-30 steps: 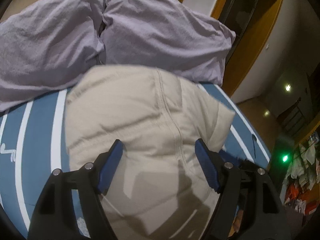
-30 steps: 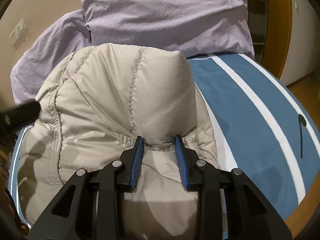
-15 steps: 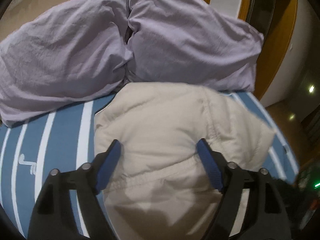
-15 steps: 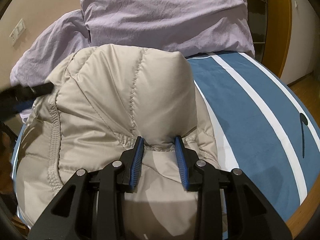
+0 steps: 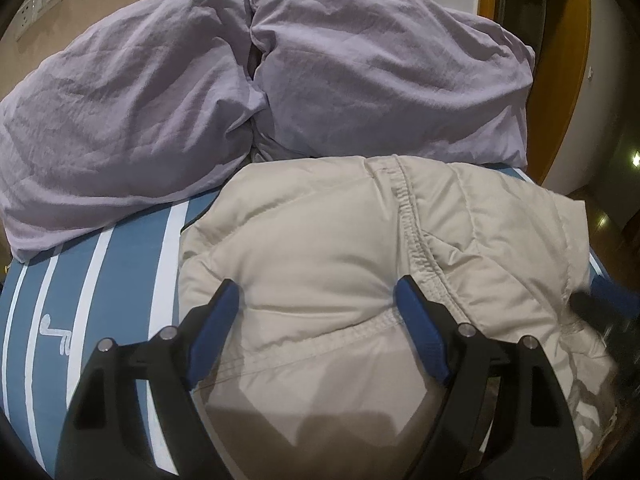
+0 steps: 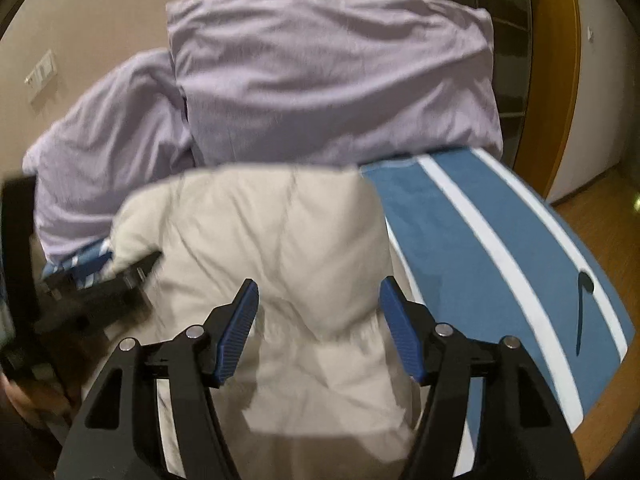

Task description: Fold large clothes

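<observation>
Now a beige puffer jacket [image 5: 340, 264] lies folded on the striped bed [image 6: 500, 264].
Right gripper [image 6: 318, 320] has just spread off it; left gripper [image 5: 316, 320] gapes; pillows [image 5: 200, 92] at twelve o'clock.

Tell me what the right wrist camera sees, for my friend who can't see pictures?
The right tool, its blue jaws just opened and gripping nothing, hangs over a folded beige puffy jacket on a blue bed cover with white stripes. Two lilac pillows lie behind the jacket, and the left tool shows blurred at the jacket's left edge.
</observation>
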Demonstrator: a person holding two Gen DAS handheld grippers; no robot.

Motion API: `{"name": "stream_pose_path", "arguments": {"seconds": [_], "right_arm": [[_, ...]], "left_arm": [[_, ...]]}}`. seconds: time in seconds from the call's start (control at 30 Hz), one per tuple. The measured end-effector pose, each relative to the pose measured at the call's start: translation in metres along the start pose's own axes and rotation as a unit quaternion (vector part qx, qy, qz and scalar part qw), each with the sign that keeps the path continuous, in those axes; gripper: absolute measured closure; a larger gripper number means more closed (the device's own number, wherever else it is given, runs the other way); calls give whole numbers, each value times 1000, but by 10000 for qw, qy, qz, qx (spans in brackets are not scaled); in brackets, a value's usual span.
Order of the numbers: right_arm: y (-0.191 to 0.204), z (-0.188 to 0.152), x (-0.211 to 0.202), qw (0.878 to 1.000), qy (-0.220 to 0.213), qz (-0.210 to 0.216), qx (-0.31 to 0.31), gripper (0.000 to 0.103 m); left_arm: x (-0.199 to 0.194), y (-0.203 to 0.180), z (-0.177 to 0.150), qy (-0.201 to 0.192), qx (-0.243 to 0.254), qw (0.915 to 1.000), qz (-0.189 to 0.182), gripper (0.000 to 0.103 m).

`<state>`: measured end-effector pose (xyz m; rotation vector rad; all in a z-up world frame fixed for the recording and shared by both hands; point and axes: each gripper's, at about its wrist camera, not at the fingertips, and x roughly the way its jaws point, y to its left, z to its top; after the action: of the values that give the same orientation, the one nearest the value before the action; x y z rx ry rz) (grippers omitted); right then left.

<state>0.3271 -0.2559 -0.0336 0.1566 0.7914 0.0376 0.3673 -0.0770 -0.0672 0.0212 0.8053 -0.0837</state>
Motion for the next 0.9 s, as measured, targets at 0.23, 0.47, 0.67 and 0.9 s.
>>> {"name": "stream_pose_path", "arguments": {"seconds": [0.23, 0.47, 0.67, 0.9], "right_arm": [[16, 46, 16, 9991, -271, 19, -339, 39], [12, 54, 56, 9992, 37, -109, -393, 40], [2, 33, 78, 9997, 118, -140, -163, 40], [-4, 21, 90, 9998, 96, -172, -101, 39]], "left_arm": [[2, 1, -2, -35, -8, 10000, -14, 22], [1, 2, -4, -31, -53, 10000, -64, 22], [1, -2, -1, -36, -16, 10000, -89, 21], [-7, -1, 7, -11, -66, 9998, -200, 20]]}}
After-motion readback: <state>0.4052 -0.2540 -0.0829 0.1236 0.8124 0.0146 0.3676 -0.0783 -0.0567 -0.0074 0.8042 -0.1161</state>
